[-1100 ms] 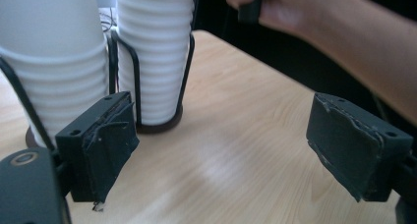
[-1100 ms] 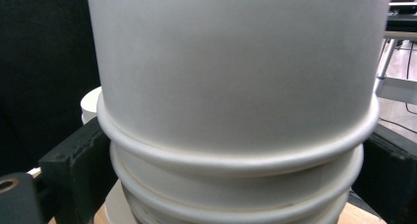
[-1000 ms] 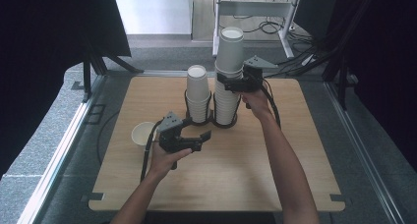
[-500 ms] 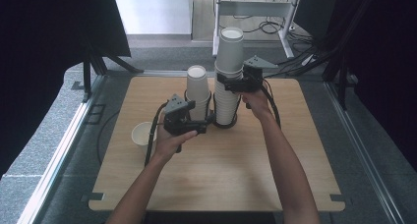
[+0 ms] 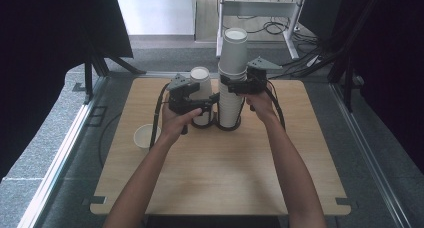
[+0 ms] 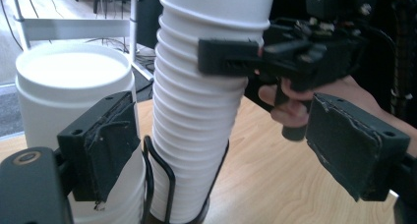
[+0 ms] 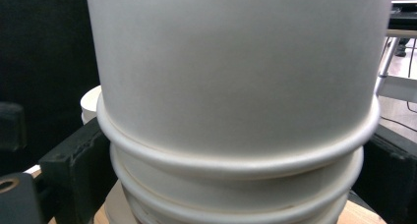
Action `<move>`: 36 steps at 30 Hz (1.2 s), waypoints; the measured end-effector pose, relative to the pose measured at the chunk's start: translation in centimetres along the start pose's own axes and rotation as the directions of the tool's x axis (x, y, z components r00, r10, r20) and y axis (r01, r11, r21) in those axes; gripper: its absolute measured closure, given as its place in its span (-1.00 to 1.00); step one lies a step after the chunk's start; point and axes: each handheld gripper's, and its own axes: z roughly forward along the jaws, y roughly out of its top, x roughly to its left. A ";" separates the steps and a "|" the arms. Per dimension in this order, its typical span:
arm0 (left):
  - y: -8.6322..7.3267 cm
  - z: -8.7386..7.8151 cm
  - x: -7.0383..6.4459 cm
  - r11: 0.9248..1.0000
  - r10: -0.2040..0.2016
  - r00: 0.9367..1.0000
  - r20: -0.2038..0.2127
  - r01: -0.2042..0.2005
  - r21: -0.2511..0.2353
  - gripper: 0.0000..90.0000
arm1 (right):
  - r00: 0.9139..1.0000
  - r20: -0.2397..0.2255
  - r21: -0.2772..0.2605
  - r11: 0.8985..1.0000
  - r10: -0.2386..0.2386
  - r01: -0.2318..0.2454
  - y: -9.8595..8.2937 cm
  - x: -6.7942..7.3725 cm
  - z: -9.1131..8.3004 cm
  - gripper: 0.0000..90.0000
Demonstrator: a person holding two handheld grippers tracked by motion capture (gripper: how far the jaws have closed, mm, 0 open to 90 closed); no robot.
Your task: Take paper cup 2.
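The wooden table (image 5: 225, 163) stood amid dark curtains. At its far middle rose the tall cup stack (image 5: 232, 78), clamped between the right gripper (image 5: 231, 84) jaws. A shorter stack (image 5: 201, 95) stood beside it; the left gripper (image 5: 212, 100), jaws spread wide, straddled the tall stack's base. A single cup (image 5: 145, 136) sat apart.

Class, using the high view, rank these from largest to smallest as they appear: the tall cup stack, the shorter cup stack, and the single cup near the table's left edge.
1. Tall cup stack, clearly largest.
2. Shorter cup stack, partly hidden by the left gripper.
3. Single cup, smallest.
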 end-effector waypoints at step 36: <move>7.3 3.2 1.0 1.000 0.029 0.998 -0.051 -0.029 0.003 -0.76 | 1.000 -0.001 0.014 1.000 -0.006 0.006 0.1 0.2 -0.2 -0.92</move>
